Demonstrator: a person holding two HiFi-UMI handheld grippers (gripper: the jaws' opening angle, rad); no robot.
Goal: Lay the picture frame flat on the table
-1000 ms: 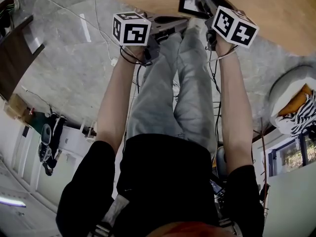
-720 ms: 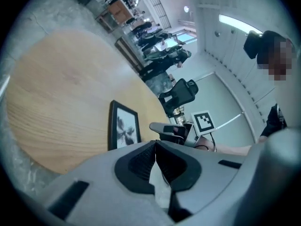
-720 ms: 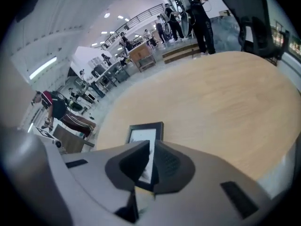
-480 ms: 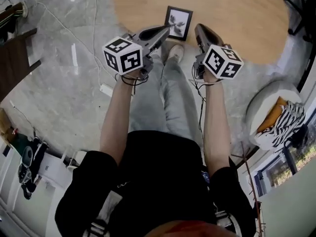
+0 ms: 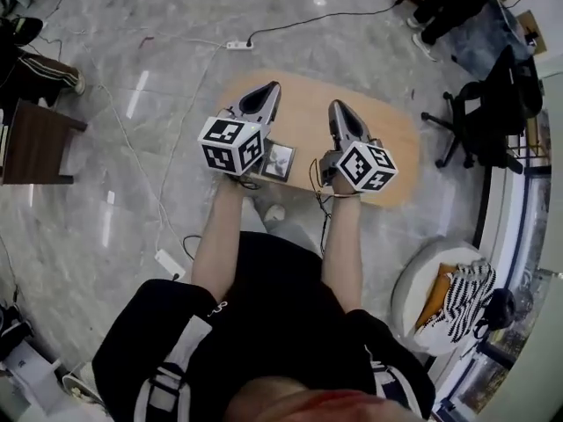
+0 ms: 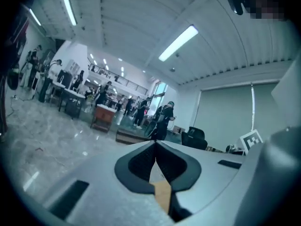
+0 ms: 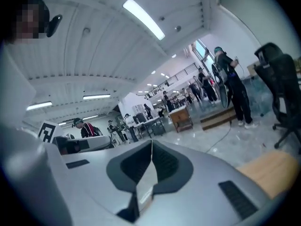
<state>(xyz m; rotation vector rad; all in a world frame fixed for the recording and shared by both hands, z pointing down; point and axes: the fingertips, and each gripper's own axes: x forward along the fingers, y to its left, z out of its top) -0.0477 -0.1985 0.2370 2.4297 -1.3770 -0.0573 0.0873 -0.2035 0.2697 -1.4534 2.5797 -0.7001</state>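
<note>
The picture frame [image 5: 280,160], black with a grey print, lies on the near left part of the oval wooden table [image 5: 396,148]. My left marker cube hides part of it. My left gripper [image 5: 271,88] is held above the table's left end, shut and empty. My right gripper [image 5: 336,106] is held over the middle of the table, also shut with nothing in it. Both are well clear of the frame. In the left gripper view the gripper [image 6: 155,143] points out into the room. In the right gripper view the gripper [image 7: 151,141] does the same, with the jaws pressed together.
A black office chair [image 5: 482,112] stands right of the table. A power strip [image 5: 238,45] and cables lie on the marble floor behind it. A dark brown table [image 5: 35,143] is at left, and a white round seat with striped cloth [image 5: 444,297] at lower right. People stand far off.
Both grippers have drawn back and up from the frame, and the head view now sees the whole table from much higher. The frame lies by itself near the table edge.
</note>
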